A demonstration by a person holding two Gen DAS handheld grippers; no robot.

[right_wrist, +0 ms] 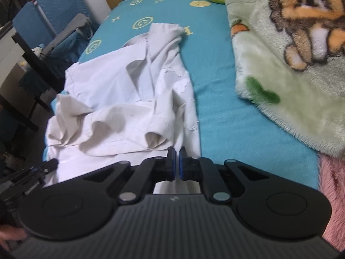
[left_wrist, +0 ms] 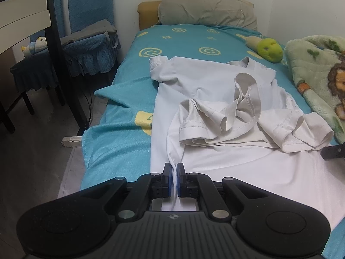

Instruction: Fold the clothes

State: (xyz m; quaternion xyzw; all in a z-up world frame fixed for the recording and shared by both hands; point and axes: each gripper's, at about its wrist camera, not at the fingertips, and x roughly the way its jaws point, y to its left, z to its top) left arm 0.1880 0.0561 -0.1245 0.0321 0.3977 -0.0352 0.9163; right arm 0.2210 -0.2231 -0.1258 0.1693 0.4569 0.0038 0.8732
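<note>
- Left wrist view: a single bed (left_wrist: 120, 142) under a turquoise sheet printed with pale yellow smiley faces stands against a white wall, a grey pillow (left_wrist: 204, 8) at its head.
- Left of the bed, grey plank flooring and a chair (left_wrist: 90, 41) in quilted blue covers with a ruffled skirt; a small soft toy (left_wrist: 35, 46) sits on a dark stool.
- A green plush toy (left_wrist: 270, 49) lies near the pillow end, and a fluffy pale green blanket (left_wrist: 312, 69) with a lion print lies along the right edge.
- The white T-shirt (left_wrist: 204, 82) lies crumpled across the middle of the bed, thin and smooth, its stitched sleeves bunched on top.
- The left gripper (left_wrist: 174, 169) pinches the shirt's near hem, a fold of cloth drawn up between its closed blue pads.
- Right wrist view: the same sheet, slightly blurred; the lion blanket (right_wrist: 280, 99) fills the right, and a pink furry fabric (right_wrist: 332, 194) shows at the lower right corner.
- The right gripper (right_wrist: 176, 161) is clamped on the T-shirt's (right_wrist: 120, 82) near right edge, white cloth between its pads.
</note>
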